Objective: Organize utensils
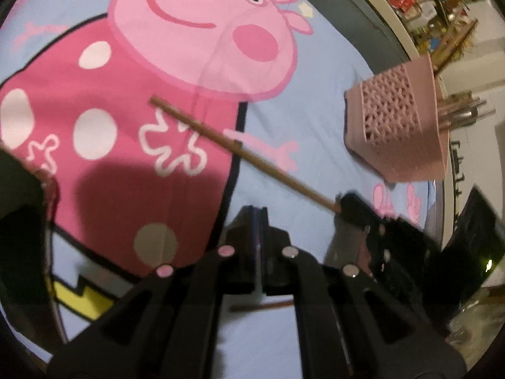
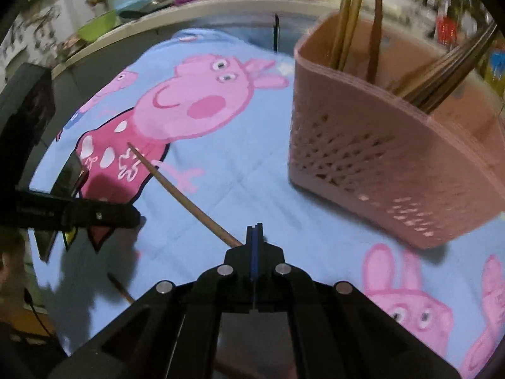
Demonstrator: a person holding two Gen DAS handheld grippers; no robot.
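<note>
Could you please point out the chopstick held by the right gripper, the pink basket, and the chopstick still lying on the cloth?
held chopstick [image 2: 186,200], right wrist view, middle of shaft.
pink basket [image 2: 372,170], right wrist view, perforated front wall.
loose chopstick [image 2: 121,289], right wrist view, visible shaft.

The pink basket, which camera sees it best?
The right wrist view: the basket looms big and close, with its open top and the sticks standing inside. The left wrist view shows it small at the edge, one holey side only.

Cluttered shelves [image 2: 132,15] behind cartoon-print blanket [image 2: 246,170]
</note>
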